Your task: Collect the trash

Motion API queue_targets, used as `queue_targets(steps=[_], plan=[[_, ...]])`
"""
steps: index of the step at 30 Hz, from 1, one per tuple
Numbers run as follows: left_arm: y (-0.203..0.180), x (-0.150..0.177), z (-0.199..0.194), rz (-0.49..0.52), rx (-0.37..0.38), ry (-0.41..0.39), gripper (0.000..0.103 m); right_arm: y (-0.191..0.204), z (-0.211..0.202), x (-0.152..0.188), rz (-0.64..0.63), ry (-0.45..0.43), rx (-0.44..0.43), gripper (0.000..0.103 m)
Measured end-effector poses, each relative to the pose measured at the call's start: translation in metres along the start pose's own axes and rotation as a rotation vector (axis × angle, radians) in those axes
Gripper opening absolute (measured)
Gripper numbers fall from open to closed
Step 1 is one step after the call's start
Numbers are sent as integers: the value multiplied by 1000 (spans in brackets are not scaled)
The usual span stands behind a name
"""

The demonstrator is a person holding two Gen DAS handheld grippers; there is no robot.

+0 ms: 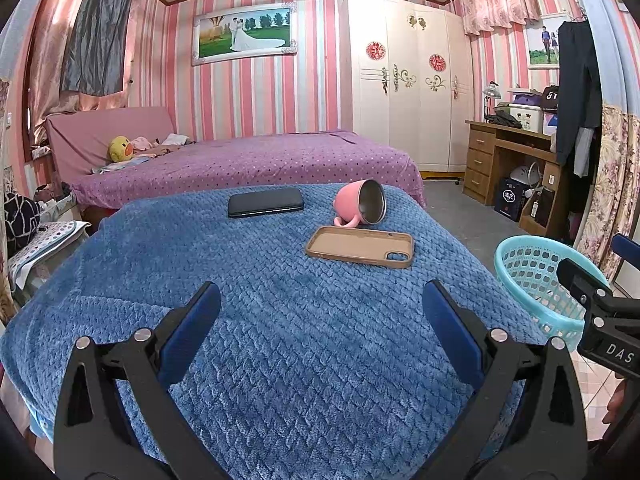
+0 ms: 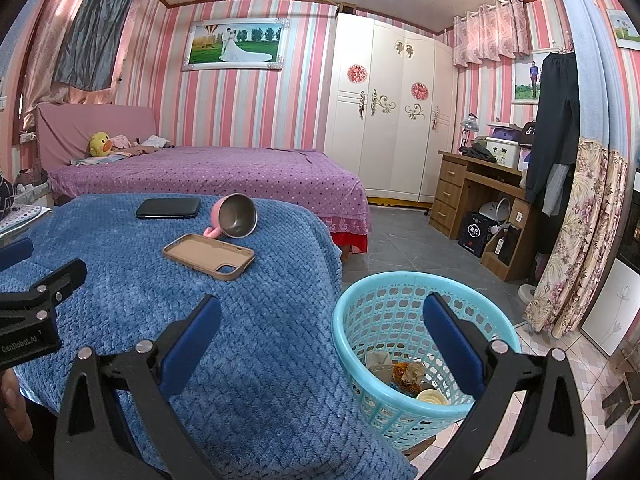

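A turquoise plastic basket (image 2: 384, 312) stands on the floor at the right of a blue blanket-covered surface (image 2: 248, 320); crumpled wrappers and paper (image 2: 404, 372) lie in its bottom. My right gripper (image 2: 320, 332) hangs open above the blanket's edge and the basket's rim, with nothing between its fingers. My left gripper (image 1: 320, 320) is open and empty over the near part of the blanket (image 1: 300, 340). The basket (image 1: 532, 276) shows at the right of the left wrist view, partly behind the right gripper's body (image 1: 604, 312).
On the blanket lie a tipped pink mug (image 1: 362, 202), a tan phone case (image 1: 360, 246) and a black phone (image 1: 265, 202). Behind stands a purple bed (image 1: 248, 160), a white wardrobe (image 1: 408, 80) and a wooden desk (image 1: 508, 156). Grey floor lies beyond the basket.
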State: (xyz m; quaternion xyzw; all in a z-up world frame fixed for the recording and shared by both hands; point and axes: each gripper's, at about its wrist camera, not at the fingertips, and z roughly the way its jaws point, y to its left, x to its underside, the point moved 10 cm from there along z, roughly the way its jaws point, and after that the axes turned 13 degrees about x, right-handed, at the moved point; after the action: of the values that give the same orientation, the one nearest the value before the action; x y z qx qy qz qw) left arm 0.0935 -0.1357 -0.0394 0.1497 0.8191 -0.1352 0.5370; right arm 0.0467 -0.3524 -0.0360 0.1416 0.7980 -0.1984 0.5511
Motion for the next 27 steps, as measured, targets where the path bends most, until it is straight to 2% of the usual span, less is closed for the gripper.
queue_targets(steps=[27], plan=[[3, 0, -2, -1, -12, -2, 98, 0, -1, -1, 6, 0, -4, 99]])
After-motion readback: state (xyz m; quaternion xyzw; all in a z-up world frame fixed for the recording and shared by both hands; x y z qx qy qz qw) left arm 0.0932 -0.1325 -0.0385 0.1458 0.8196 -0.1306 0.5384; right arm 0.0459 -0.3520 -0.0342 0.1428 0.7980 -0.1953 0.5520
